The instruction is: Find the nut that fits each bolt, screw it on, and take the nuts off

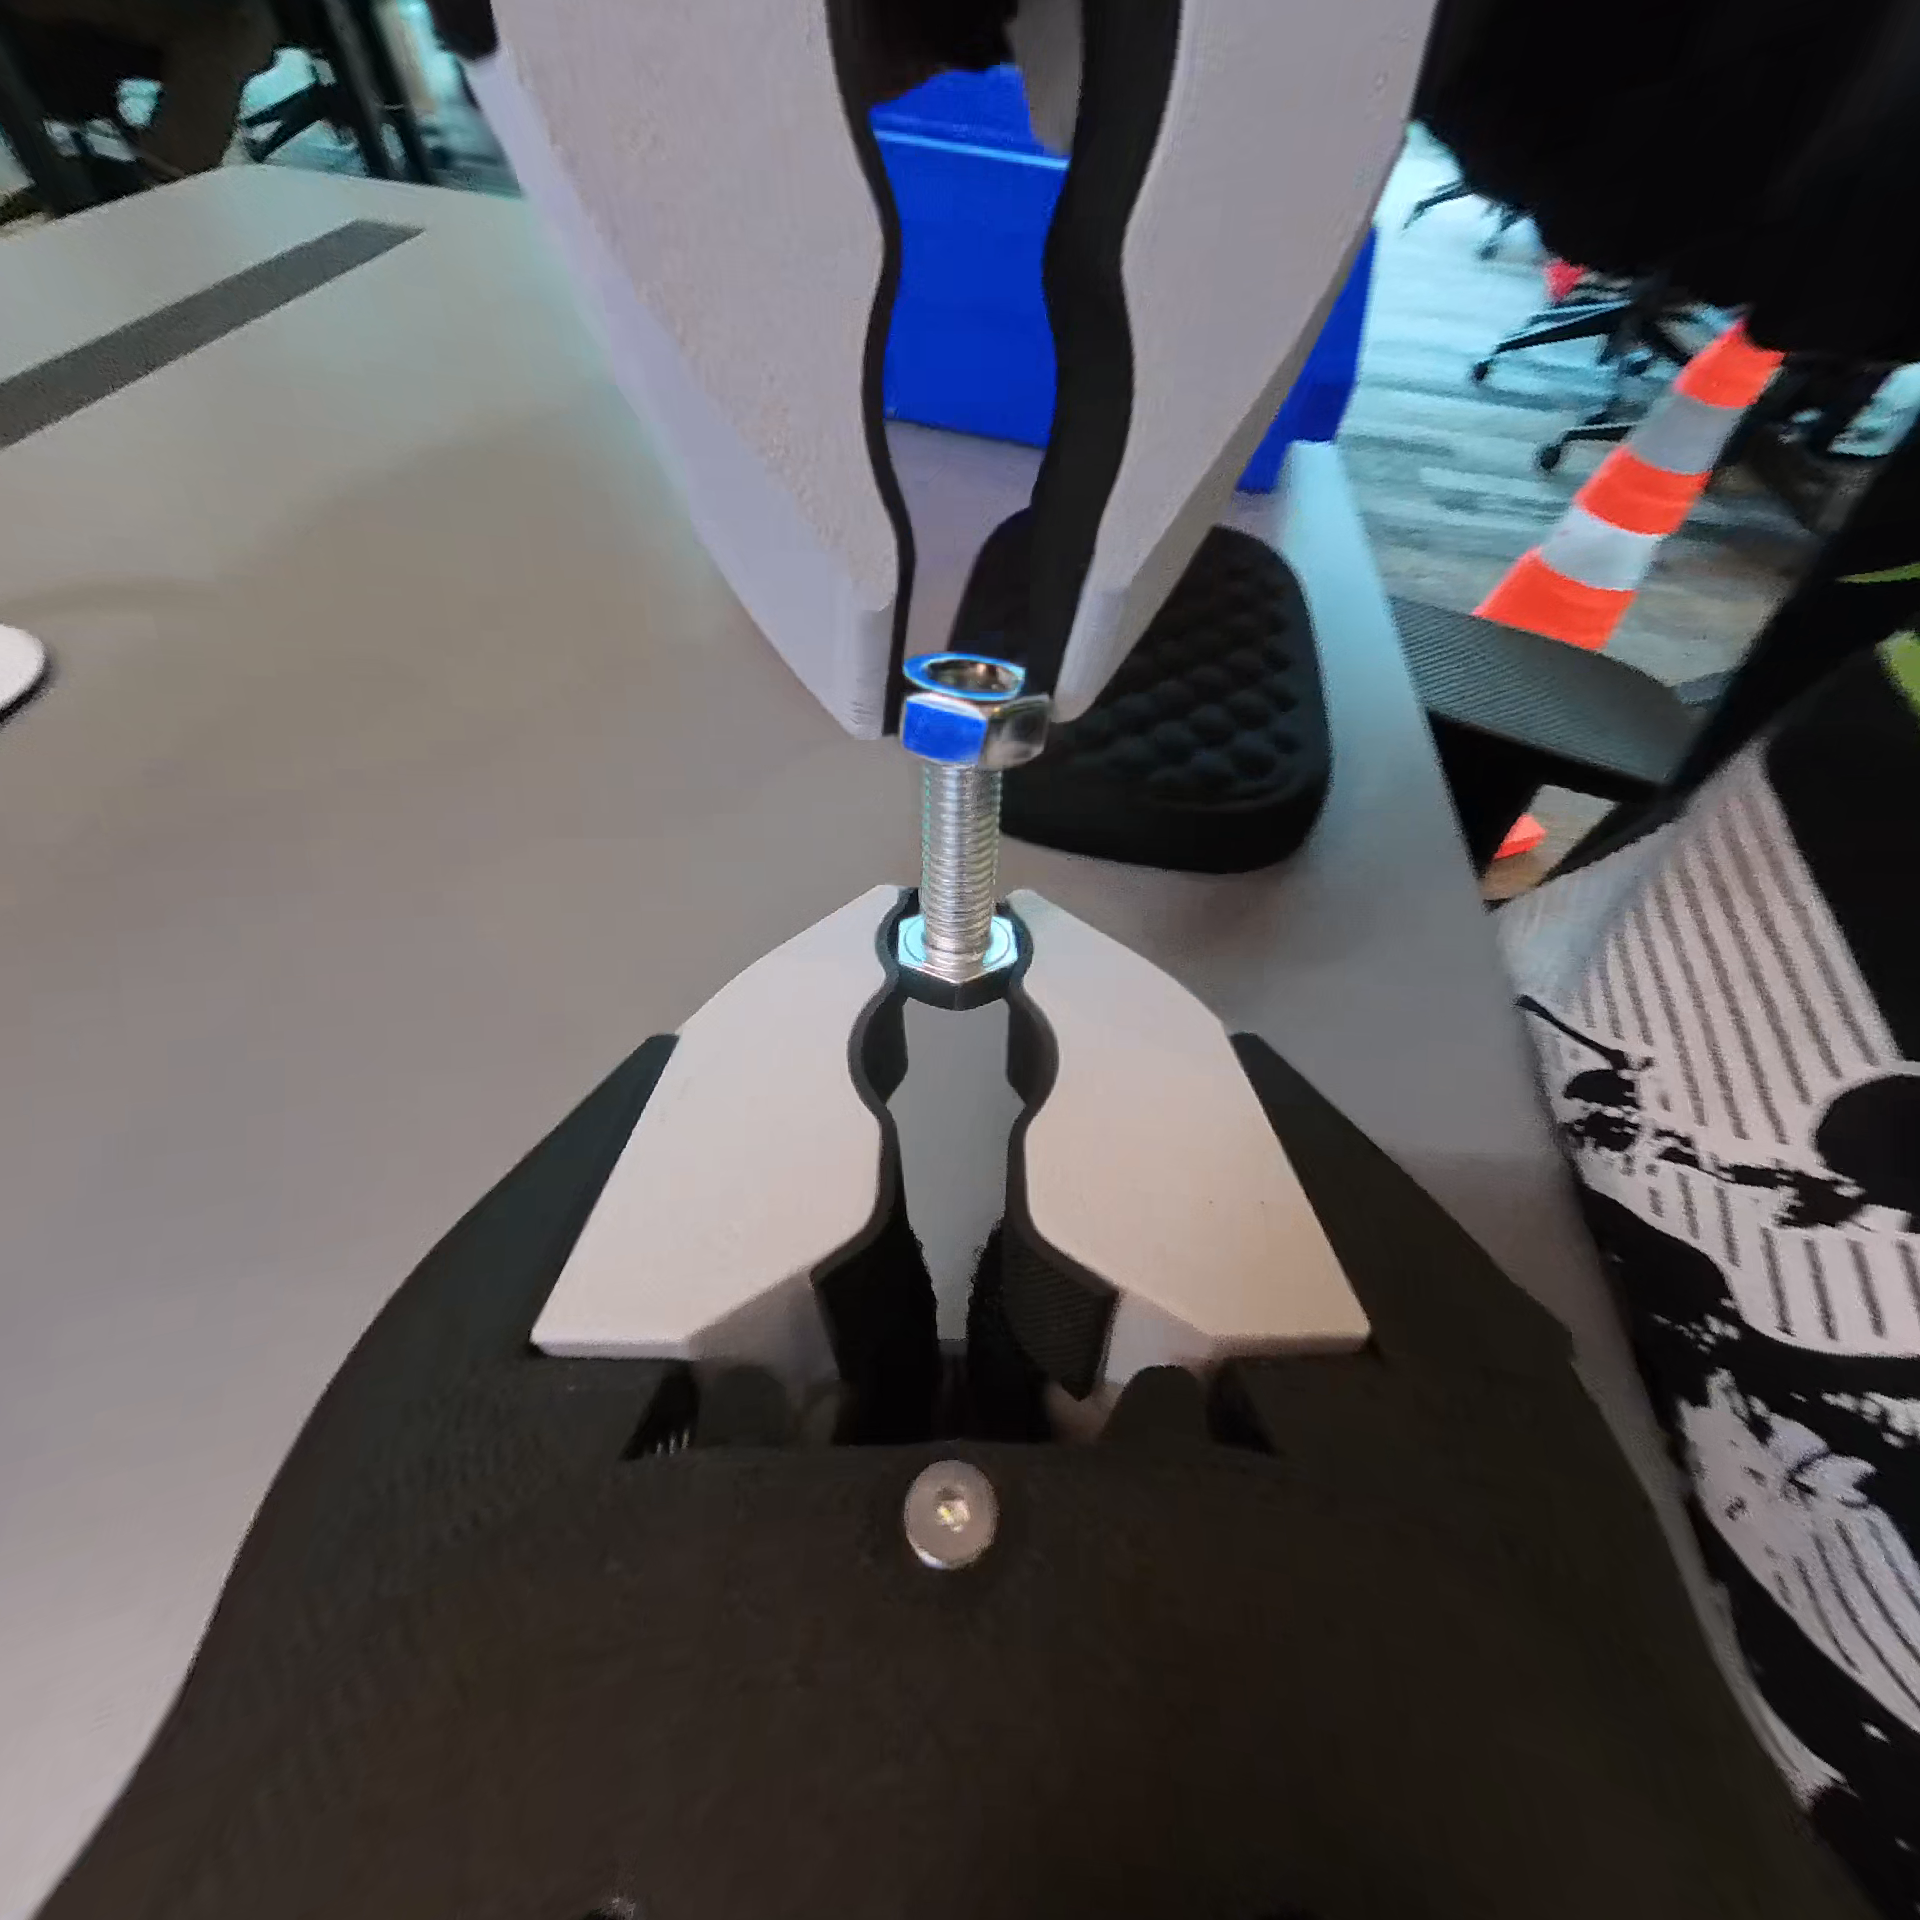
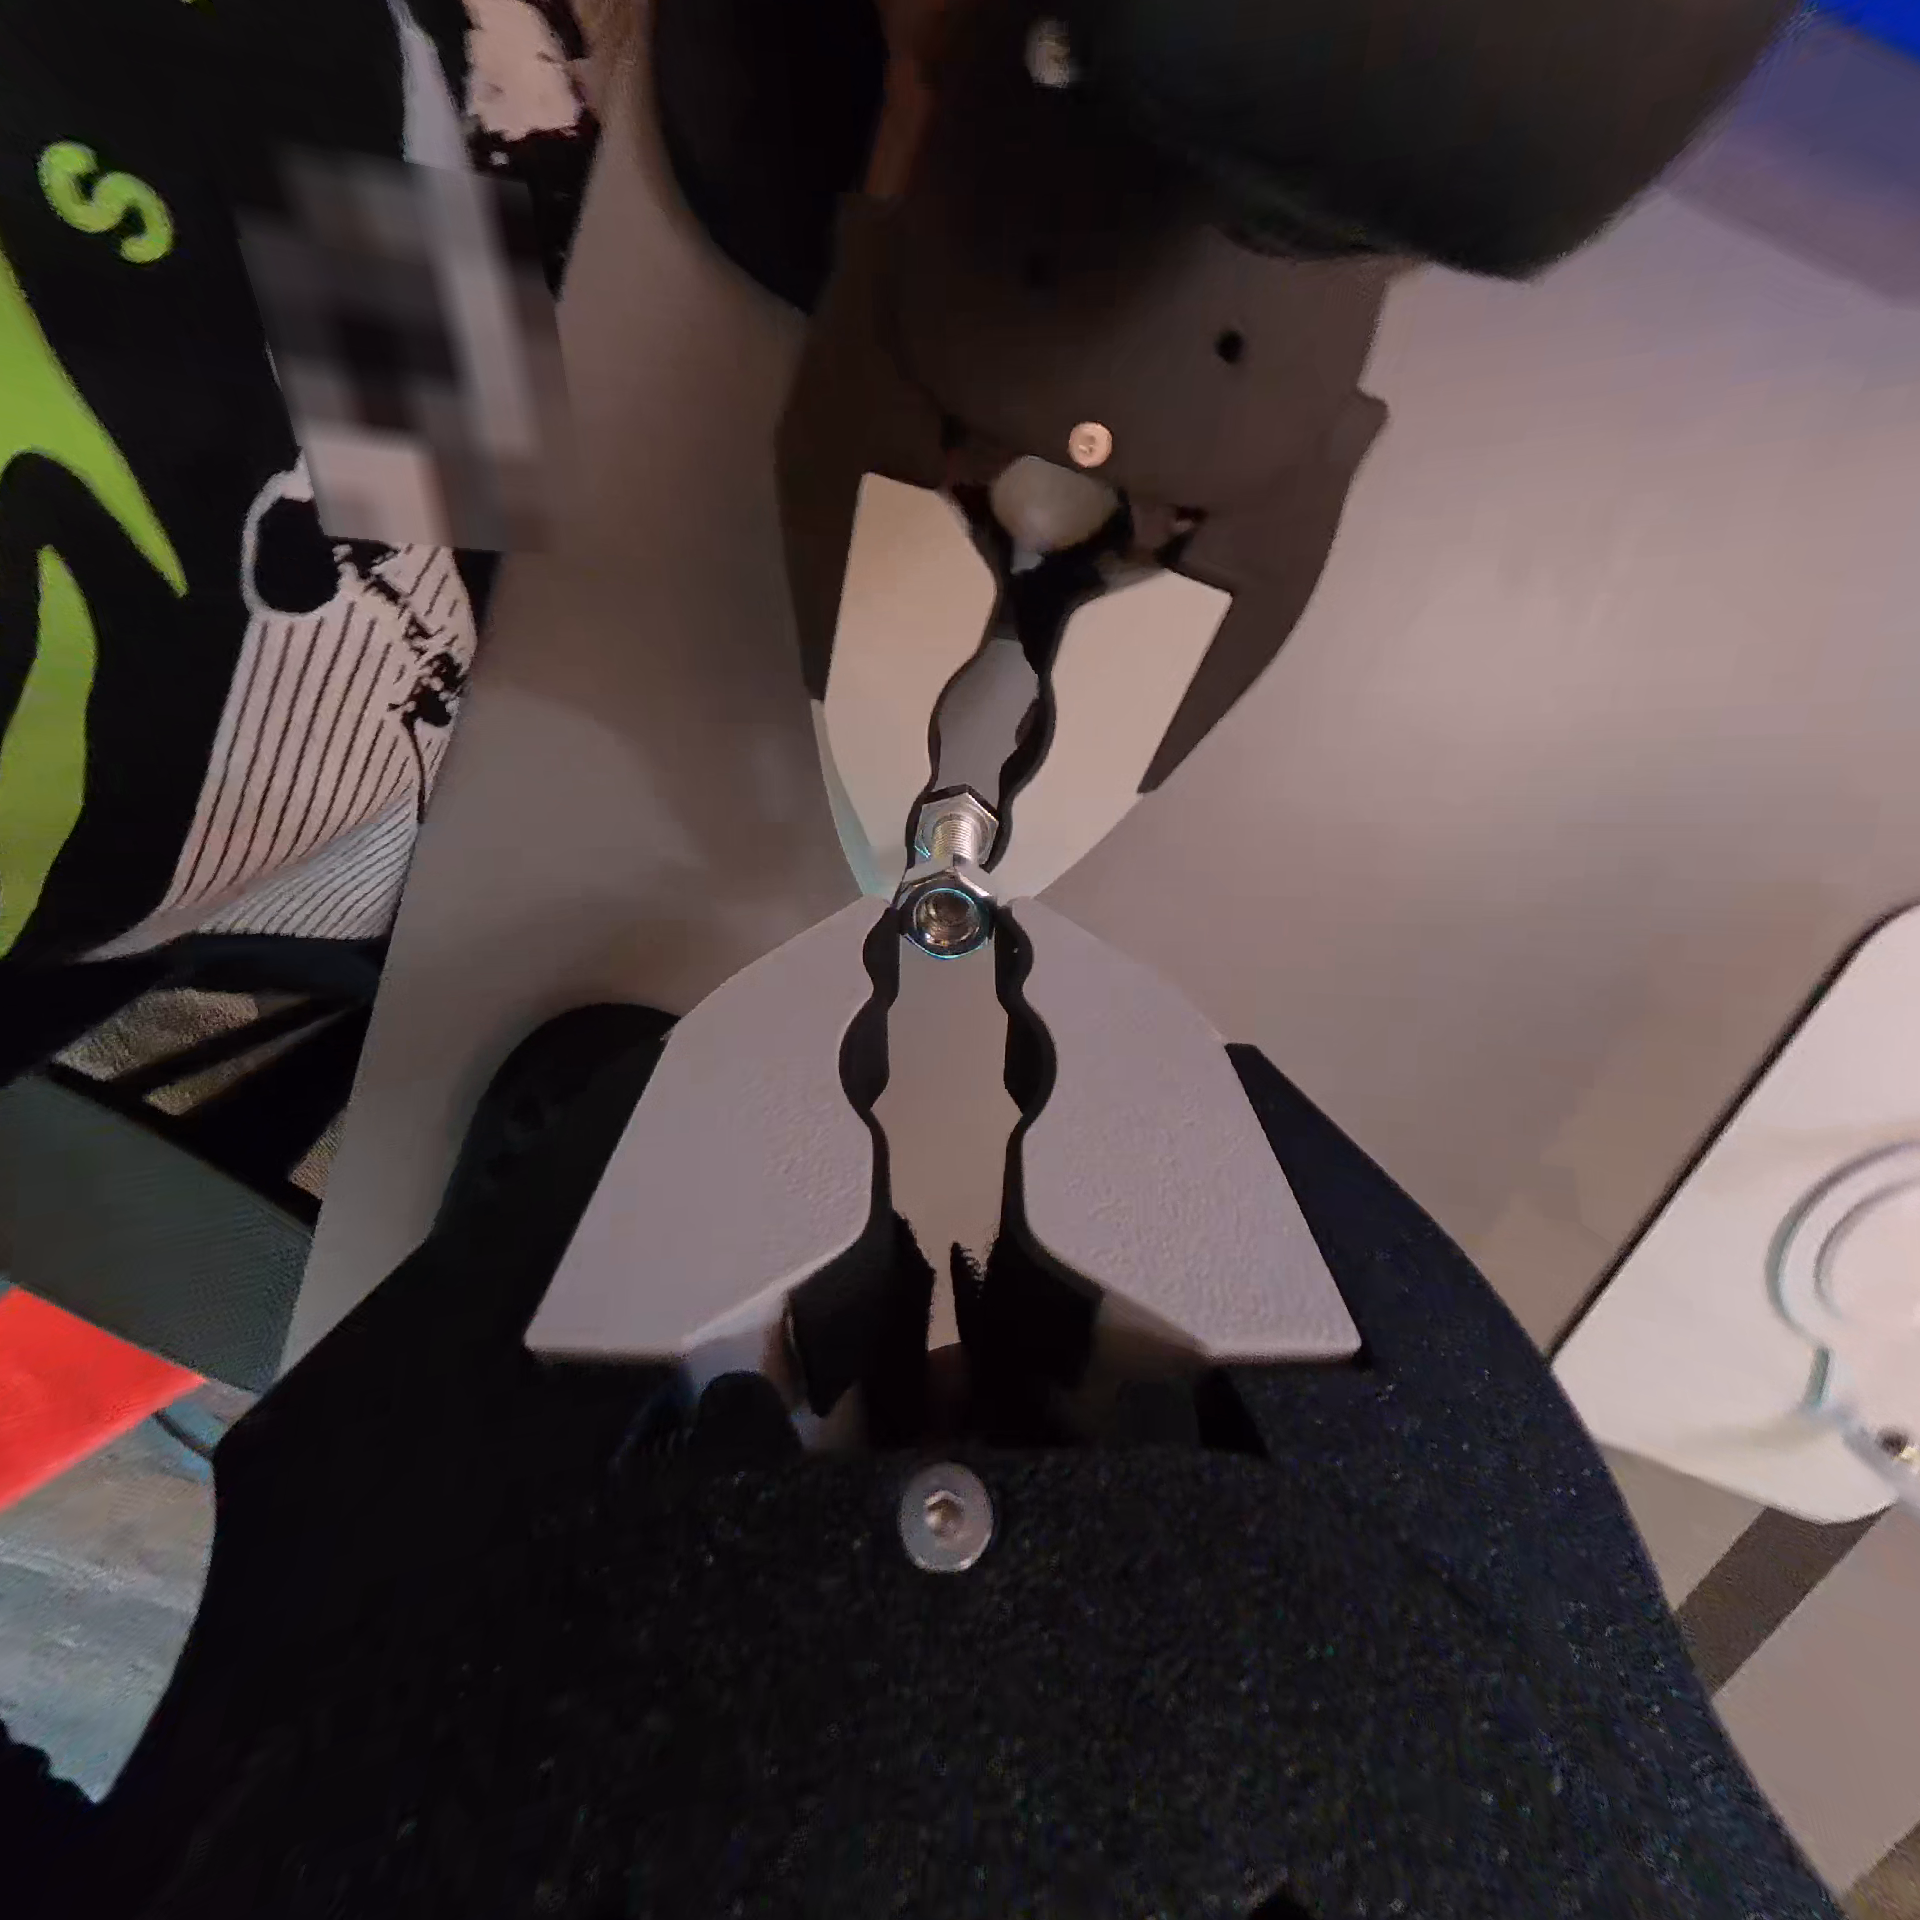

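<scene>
Two grippers meet: left gripper (image 1: 954,961) pinches the bolt (image 1: 958,868) by its head, right gripper (image 2: 948,925) pinches the nut (image 2: 945,920) at its far tip.

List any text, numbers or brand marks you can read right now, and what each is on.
Black garment, upper left of the right wrist view: bright green printed lettering, partly cut off; I won't transcribe it.
Bolt, nut, left gripper, right gripper: no markings visible.
Traffic cone, blue bin: no text visible.
</scene>
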Available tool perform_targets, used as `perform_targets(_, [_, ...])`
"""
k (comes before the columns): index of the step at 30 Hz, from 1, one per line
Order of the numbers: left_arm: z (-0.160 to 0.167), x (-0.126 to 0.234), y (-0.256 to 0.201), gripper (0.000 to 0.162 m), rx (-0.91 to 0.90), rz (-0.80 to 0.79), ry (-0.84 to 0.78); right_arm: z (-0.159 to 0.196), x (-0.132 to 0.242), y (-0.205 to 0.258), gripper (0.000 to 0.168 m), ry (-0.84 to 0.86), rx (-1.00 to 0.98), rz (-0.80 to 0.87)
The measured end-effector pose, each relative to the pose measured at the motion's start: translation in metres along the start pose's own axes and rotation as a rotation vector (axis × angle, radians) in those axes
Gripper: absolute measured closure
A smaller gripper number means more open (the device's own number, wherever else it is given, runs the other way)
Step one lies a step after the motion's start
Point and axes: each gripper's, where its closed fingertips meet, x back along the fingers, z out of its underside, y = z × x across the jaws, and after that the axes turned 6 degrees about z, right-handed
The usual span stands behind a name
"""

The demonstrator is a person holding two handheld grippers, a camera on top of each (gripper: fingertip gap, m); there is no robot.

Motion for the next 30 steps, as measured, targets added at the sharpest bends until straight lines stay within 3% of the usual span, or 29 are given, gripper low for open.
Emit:
perform_targets(8, [0.002, 0.006, 0.025, 0.147, -0.019, -0.220, 0.028, 0.002, -0.003, -0.015, 0.151, 0.035, -0.301, 0.081])
perform_targets(12, [0.000, 0.006, 0.025, 0.147, 0.017, -0.199, -0.009, -0.002, -0.002, -0.017, 0.149, 0.040, -0.350, 0.113])
perform_targets(16, [-0.004, 0.008, 0.023, 0.147, 0.027, -0.166, -0.044, -0.011, 0.007, -0.018, 0.128, -0.069, -0.374, 0.120])
perform_targets(19, [-0.011, 0.011, 0.020, 0.147, 0.024, -0.129, -0.092, -0.014, 0.012, -0.022, 0.111, -0.253, -0.402, 0.188])
perform_targets(22, [-0.020, 0.015, 0.016, 0.147, 0.005, -0.092, -0.156, -0.030, 0.021, -0.019, 0.106, -0.686, -0.444, 0.247])
perform_targets(25, [-0.021, 0.015, 0.015, 0.147, -0.012, -0.083, -0.171, -0.031, 0.033, -0.022, 0.111, -1.042, -0.544, 0.347])
perform_targets(27, [-0.021, 0.014, 0.014, 0.147, -0.021, -0.081, -0.173, -0.031, 0.034, -0.023, 0.114, -1.130, -0.578, 0.391])
perform_targets(30, [-0.021, 0.013, 0.013, 0.147, -0.038, -0.076, -0.175, -0.032, 0.019, -0.022, 0.112, -1.093, -0.590, 0.389])
